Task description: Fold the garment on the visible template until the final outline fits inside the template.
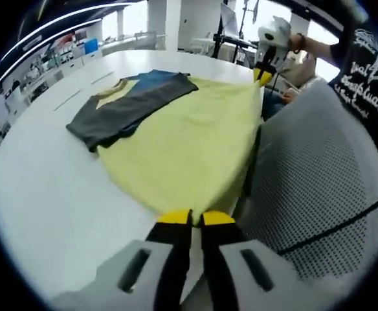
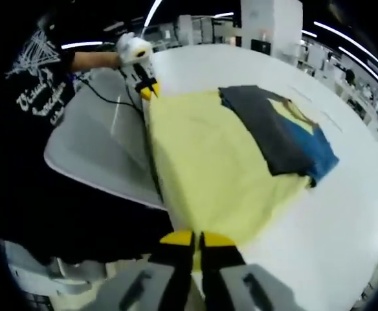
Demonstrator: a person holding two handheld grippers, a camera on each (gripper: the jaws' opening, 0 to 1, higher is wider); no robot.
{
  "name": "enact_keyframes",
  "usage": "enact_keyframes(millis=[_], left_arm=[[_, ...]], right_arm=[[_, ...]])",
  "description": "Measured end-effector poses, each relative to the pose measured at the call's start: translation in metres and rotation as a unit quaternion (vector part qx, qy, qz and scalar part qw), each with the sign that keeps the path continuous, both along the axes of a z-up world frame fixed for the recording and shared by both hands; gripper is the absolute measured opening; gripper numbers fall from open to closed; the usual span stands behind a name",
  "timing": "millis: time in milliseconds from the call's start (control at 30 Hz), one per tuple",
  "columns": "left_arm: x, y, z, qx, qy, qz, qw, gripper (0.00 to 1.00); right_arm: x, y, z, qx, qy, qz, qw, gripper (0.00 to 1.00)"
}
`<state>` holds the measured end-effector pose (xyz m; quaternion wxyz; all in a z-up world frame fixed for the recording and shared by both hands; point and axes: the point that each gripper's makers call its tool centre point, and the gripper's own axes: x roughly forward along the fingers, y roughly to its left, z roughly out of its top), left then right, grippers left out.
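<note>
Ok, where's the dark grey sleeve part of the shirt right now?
In the left gripper view the dark grey sleeve lies folded over the yellow shirt at its far left, on the white table; in the right gripper view it sits at the right.

Garment [image 1: 189, 142] near hem hidden under gripper tips at 6 o'clock, both views. Template not discernible. Background shelves at 10 o'clock blurred. Person's shirt lettering illegible.

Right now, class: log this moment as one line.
left gripper: shut on yellow shirt | right gripper: shut on shirt | dark sleeve: folded inward
</note>
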<state>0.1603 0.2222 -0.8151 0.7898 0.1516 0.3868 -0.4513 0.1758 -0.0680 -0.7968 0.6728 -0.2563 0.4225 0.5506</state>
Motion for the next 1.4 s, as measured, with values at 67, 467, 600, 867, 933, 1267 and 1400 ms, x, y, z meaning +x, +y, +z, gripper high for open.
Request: enact_keyframes(millis=[67, 467, 600, 867, 933, 1267, 1400], left_arm=[[-0.004, -0.001, 0.004, -0.008, 0.001, -0.001, 1.0, 0.01], [0.016, 0.006, 0.028, -0.034, -0.011, 0.016, 0.9992, 0.01], [0.032, 0.008, 0.041, -0.044, -0.023, 0.03, 0.9983, 0.01], [0.07, 0.003, 0.073, -0.074, -0.056, 0.073, 0.993, 0.01], [0.079, -0.001, 0.079, -0.084, -0.06, 0.088, 0.9908, 0.01], [0.117, 0.005, 0.094, -0.099, -0.079, 0.127, 0.9838, 0.01], [0.136, 0.008, 0.099, -0.107, -0.091, 0.154, 0.978, 0.01]], right_arm=[[-0.001, -0.001, 0.005, -0.002, 0.005, -0.005, 1.0, 0.0], [0.031, -0.004, 0.029, -0.012, -0.038, -0.013, 0.9991, 0.0], [0.053, -0.005, 0.042, -0.024, -0.07, -0.022, 0.997, 0.0], [0.087, -0.001, 0.062, -0.03, -0.126, -0.018, 0.9914, 0.0], [0.094, -0.001, 0.065, -0.03, -0.134, -0.024, 0.9903, 0.0], [0.135, 0.002, 0.082, -0.032, -0.178, -0.047, 0.9823, 0.0], [0.155, 0.002, 0.087, -0.032, -0.199, -0.057, 0.9778, 0.0]])
